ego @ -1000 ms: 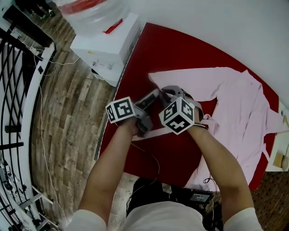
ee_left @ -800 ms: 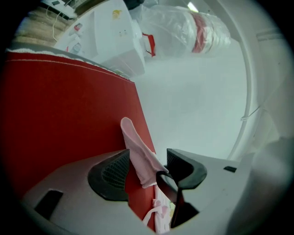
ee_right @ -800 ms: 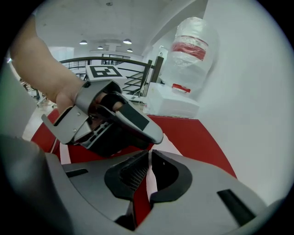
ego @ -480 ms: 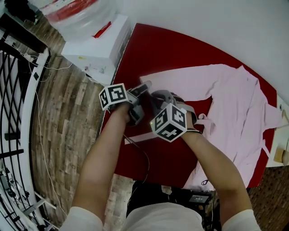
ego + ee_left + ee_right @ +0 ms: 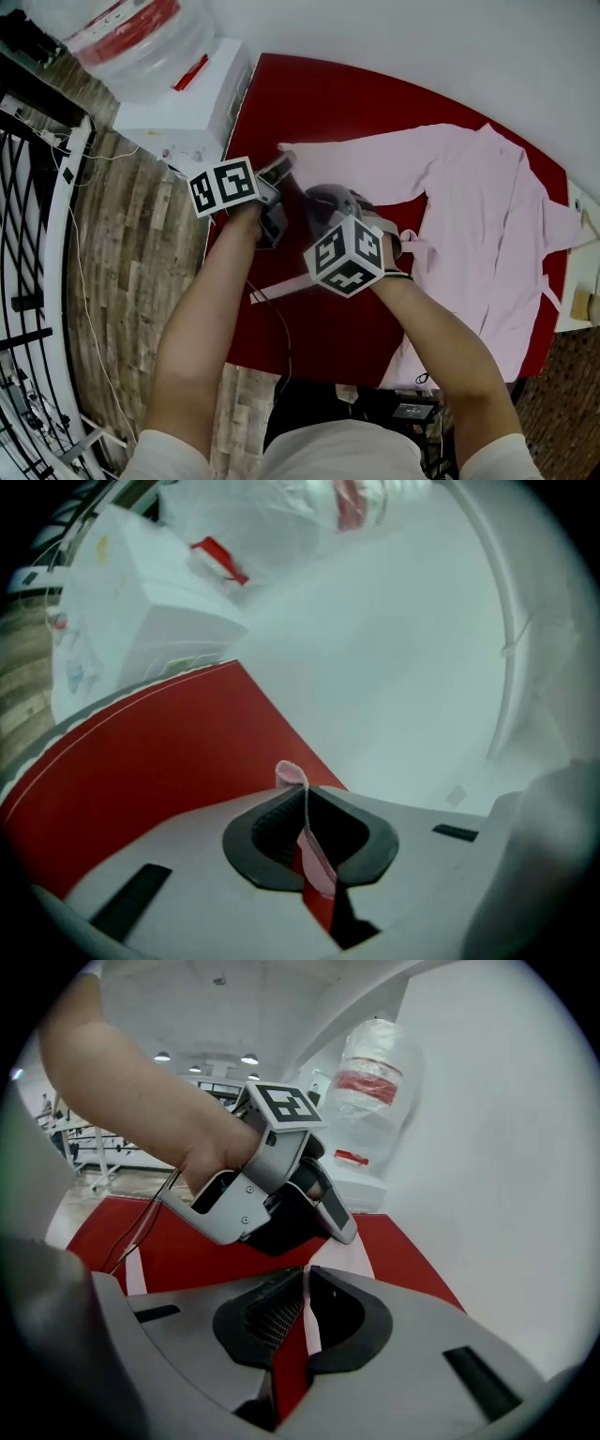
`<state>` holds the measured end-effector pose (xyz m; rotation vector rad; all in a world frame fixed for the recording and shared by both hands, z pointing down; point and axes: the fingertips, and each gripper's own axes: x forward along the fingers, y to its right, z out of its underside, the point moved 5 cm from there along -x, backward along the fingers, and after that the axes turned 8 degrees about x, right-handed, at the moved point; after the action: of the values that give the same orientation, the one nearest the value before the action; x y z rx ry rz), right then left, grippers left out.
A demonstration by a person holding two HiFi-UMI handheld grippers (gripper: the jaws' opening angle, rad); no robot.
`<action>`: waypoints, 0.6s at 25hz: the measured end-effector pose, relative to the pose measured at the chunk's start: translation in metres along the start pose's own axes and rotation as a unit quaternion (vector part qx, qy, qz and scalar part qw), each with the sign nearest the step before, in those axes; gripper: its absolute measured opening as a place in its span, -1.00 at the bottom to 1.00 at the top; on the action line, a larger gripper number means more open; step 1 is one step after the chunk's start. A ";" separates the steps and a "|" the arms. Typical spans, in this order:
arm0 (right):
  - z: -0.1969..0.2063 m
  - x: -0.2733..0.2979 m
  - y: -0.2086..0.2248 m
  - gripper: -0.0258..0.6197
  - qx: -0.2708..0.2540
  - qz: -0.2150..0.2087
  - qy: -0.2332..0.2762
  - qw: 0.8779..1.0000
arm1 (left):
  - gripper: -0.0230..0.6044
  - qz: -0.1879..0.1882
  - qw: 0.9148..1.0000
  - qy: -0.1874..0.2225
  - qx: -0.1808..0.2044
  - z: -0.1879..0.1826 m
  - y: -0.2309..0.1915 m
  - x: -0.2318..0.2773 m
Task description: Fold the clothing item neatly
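Leftward and farther from us goes the left gripper (image 5: pixel 279 172); its jaws have just been closing and now pinch a thin fold of the pink robe (image 5: pixel 487 216) near the sleeve (image 5: pixel 366 159) end. Our right gripper (image 5: pixel 305 1302) is clamped on a pink strip (image 5: pixel 281 286). We see the robe spread on the red tabletop (image 5: pixel 309 94), right of both grippers, its sleeve running left to right. The water jug (image 5: pixel 131 37) label is unreadable.

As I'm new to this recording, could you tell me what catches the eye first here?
A pink garment lies spread across a red mat, filling the head view's middle and right. By the sleeve end nearest the mat's left edge, the left gripper and right gripper meet, each shut on the pink fabric, the left having just closed.
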<state>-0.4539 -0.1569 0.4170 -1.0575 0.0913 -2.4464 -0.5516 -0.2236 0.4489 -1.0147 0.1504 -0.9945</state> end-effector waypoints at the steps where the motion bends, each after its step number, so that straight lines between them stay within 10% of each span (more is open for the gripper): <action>1: -0.001 -0.003 0.003 -0.82 0.010 0.005 0.004 1.000 | -0.87 0.005 1.000 0.004 0.019 -0.005 0.009 0.002; 15: 0.010 -0.074 0.043 -0.82 0.108 0.064 0.050 0.991 | -0.87 0.027 0.983 -0.003 0.183 -0.015 0.115 0.026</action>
<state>-0.3859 -0.1610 0.3639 -0.8096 -0.0696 -2.3319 -0.4728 -0.2357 0.3605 -0.6723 -0.0108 -0.9280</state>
